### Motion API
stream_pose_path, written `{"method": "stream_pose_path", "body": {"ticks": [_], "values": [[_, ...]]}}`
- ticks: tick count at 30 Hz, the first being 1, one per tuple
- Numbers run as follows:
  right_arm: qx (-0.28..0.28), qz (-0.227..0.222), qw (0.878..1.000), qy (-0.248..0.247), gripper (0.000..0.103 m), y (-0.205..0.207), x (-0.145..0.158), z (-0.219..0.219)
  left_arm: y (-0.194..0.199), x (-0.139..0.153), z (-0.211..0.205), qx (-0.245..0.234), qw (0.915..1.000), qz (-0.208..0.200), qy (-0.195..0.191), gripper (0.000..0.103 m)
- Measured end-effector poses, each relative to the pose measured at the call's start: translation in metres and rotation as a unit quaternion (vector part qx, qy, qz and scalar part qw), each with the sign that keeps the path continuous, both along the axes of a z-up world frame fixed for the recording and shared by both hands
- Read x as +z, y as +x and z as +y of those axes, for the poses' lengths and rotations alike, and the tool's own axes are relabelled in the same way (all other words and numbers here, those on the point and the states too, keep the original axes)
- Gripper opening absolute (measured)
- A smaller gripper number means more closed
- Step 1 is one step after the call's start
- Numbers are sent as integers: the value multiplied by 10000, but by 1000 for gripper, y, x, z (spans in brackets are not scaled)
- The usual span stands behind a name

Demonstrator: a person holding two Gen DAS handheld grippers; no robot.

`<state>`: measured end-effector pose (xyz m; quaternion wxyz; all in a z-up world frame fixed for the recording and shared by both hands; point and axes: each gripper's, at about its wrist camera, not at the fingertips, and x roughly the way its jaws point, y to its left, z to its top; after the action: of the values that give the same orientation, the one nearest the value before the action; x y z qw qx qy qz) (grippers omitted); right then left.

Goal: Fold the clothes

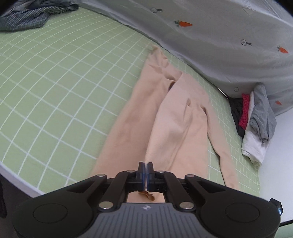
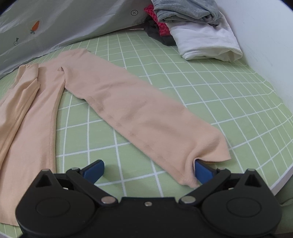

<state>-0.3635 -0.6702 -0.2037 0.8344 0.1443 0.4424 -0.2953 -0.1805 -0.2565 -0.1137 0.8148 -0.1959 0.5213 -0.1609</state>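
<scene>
A beige long-sleeved top [image 1: 128, 117] lies spread on the green checked sheet [image 1: 55, 82]. My left gripper [image 1: 146, 173] is shut on an edge of it, and a paler flap of the fabric [image 1: 175, 117] runs from the pads across the body of the top. In the right wrist view one sleeve [image 2: 128, 109] stretches diagonally toward my right gripper [image 2: 148, 170], which is open. Its right finger [image 2: 201, 170] is tucked against the cuff [image 2: 188, 175]; its left finger [image 2: 95, 169] rests over bare sheet. The body of the top [image 2: 27, 119] lies at the left.
A pile of folded clothes, grey [image 2: 186, 11], white [image 2: 207, 44] and red [image 2: 163, 27], sits at the bed's far corner by a white wall [image 2: 265, 45]. A grey quilt with carrot prints [image 1: 219, 36] borders the sheet. Striped dark garments [image 1: 27, 20] lie at the far left.
</scene>
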Motion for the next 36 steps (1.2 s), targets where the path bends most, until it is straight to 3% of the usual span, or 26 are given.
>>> {"method": "stream_pose_path", "body": {"ticks": [8,10,15,16,20,25,30,33,36], "values": [[113,34,9999,-39,103,4,4,9,7,-25,6,85,9991,346,242,2],[132,-27,9999,-59,103,5,10,10,9,-20,6,-12,9990,280,352,8],[87,-340,9992,-172,103,16,29,13,23,0,2,-187,9987,-47,474,65],[63,-407,9990,-201,103,20,32,14,27,5,0,-227,9982,-156,528,66],[-31,-679,9976,-102,103,39,40,13,45,19,-11,-406,9961,-423,653,66],[-8,-1036,9935,470,103,76,44,15,69,28,-28,-756,9915,-609,871,66],[206,-929,9928,731,101,130,45,27,105,28,-47,-1023,9889,-688,835,64],[310,-928,9906,954,84,161,44,29,129,24,-65,-1204,9869,-716,799,53],[85,-981,9816,1637,69,191,33,21,154,15,-85,-1405,9847,-688,767,44]]}}
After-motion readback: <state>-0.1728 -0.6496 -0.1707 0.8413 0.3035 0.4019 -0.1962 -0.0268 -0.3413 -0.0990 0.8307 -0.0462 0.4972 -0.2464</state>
